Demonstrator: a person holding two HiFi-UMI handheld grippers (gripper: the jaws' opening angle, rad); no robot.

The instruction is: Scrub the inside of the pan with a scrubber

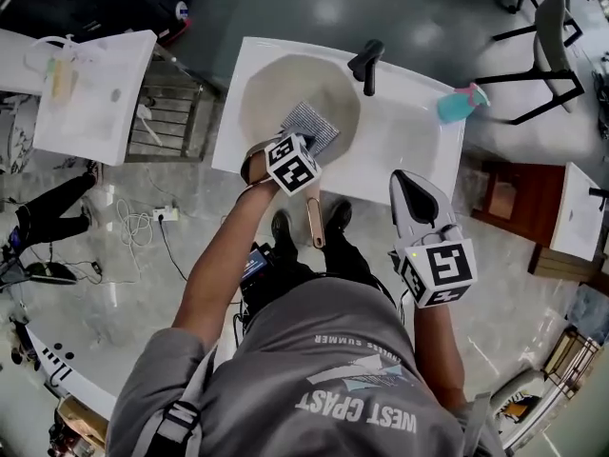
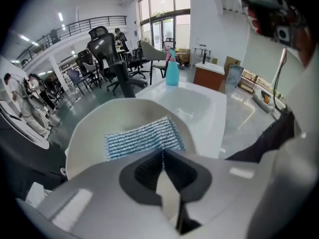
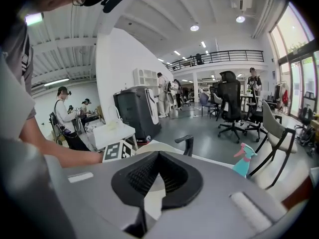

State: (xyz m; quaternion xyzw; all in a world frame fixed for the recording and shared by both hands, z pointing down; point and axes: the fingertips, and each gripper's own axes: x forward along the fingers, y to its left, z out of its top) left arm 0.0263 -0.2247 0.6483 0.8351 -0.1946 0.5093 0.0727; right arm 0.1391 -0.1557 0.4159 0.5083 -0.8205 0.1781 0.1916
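A cream-lined pan [image 1: 276, 93] sits in the white sink counter [image 1: 409, 131], its copper handle [image 1: 315, 222] pointing back toward me. A grey-blue mesh scrubber [image 1: 312, 124] hangs over the pan's near right side, and my left gripper [image 1: 301, 141] is shut on its edge. In the left gripper view the scrubber [image 2: 142, 137] spreads out from the closed tips of the left gripper [image 2: 162, 151], above the pan's inside [image 2: 94, 128]. My right gripper [image 1: 415, 193] hovers shut over the counter's front right edge, holding nothing; in the right gripper view the right gripper [image 3: 157, 154] has bare, closed tips.
A black faucet [image 1: 366, 65] stands at the sink's back, and a teal spray bottle [image 1: 461, 103] stands at the counter's right end. A white table [image 1: 95, 93] is to the left, a wooden cabinet [image 1: 514, 203] to the right, and office chairs [image 1: 557, 46] behind.
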